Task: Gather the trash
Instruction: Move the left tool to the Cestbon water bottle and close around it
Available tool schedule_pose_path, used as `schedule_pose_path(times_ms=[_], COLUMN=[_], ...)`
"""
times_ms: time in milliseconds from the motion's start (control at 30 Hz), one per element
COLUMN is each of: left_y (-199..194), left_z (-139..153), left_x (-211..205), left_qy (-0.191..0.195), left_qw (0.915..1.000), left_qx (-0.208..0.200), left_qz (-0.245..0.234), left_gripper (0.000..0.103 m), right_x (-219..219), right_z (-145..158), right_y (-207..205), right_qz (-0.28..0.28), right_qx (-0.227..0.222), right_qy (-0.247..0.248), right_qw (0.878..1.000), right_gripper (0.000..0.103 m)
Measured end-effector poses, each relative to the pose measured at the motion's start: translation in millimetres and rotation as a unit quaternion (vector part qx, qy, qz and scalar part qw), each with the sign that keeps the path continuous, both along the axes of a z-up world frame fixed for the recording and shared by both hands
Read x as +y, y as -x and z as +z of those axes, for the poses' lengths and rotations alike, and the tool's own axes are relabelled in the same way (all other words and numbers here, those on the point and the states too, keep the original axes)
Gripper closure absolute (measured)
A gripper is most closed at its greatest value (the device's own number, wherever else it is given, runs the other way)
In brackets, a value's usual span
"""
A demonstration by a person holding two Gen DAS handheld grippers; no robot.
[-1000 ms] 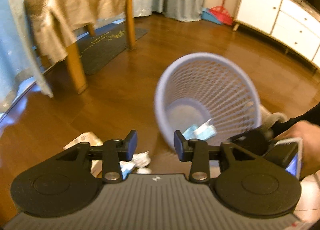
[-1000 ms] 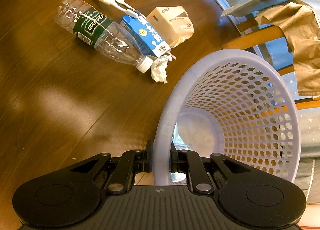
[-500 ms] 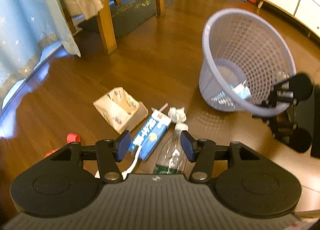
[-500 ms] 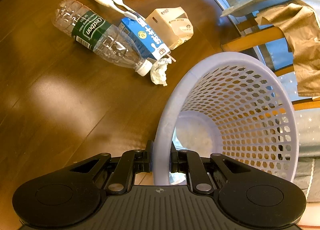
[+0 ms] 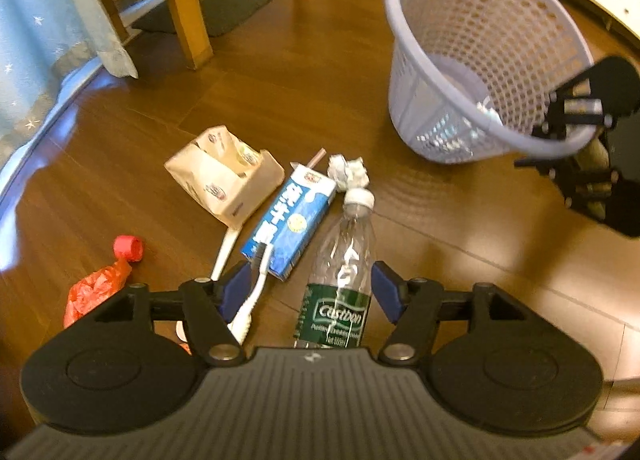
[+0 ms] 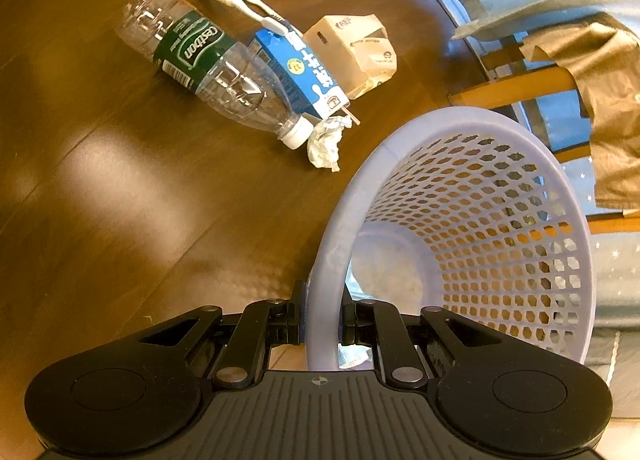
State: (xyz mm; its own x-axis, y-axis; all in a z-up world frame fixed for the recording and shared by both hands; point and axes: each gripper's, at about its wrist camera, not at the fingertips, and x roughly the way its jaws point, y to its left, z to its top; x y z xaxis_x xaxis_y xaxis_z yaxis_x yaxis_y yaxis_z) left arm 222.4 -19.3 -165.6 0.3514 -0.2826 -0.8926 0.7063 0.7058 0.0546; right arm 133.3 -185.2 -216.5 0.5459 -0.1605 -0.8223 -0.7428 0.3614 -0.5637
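Wood floor is littered with trash, and the plastic bottle (image 5: 344,260) is lying right under the left gripper (image 5: 310,292), long axis pointing away between its empty, opening jaws, cap toward the basket (image 5: 404,20), which is clamped at the rim by the right gripper (image 6: 322,324). Compared with a second ago, the left gripper has been swung off the basket and lowered over the pile.

The wooden floor (image 5: 280,72) looked glossy and smooth. Beside the perforated matt plastic basket (image 6: 472,228) lay a clear, shiny plastic bottle (image 5: 344,268), a printed card carton (image 5: 290,216), crumpled white paper (image 5: 348,172) and a creased paper box (image 5: 224,176).
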Motion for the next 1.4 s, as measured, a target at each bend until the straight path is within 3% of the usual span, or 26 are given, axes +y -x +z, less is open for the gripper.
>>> schedule_pose_path(times_ms=[433, 733, 1400], left_y=[5, 2, -7], left_z=[-54, -74, -126], left_x=[1, -13, -19], left_qy=[-0.042, -0.050, -0.060], left_qw=[0.9972, 0.9951, 0.9940], left_qx=[0.043, 0.048, 0.065], left_qz=[-0.044, -0.070, -0.064], left_gripper=[0.037, 0.036, 0.035], right_x=[5, 5, 4], right_z=[-2, -1, 3], right_y=[-2, -5, -12], right_qz=[0.011, 0.008, -0.008], right_qx=[-0.003, -0.003, -0.001], right_qy=[0.015, 0.016, 0.010], right_qw=[1.000, 1.000, 1.000], right_gripper=[0.093, 0.093, 0.093])
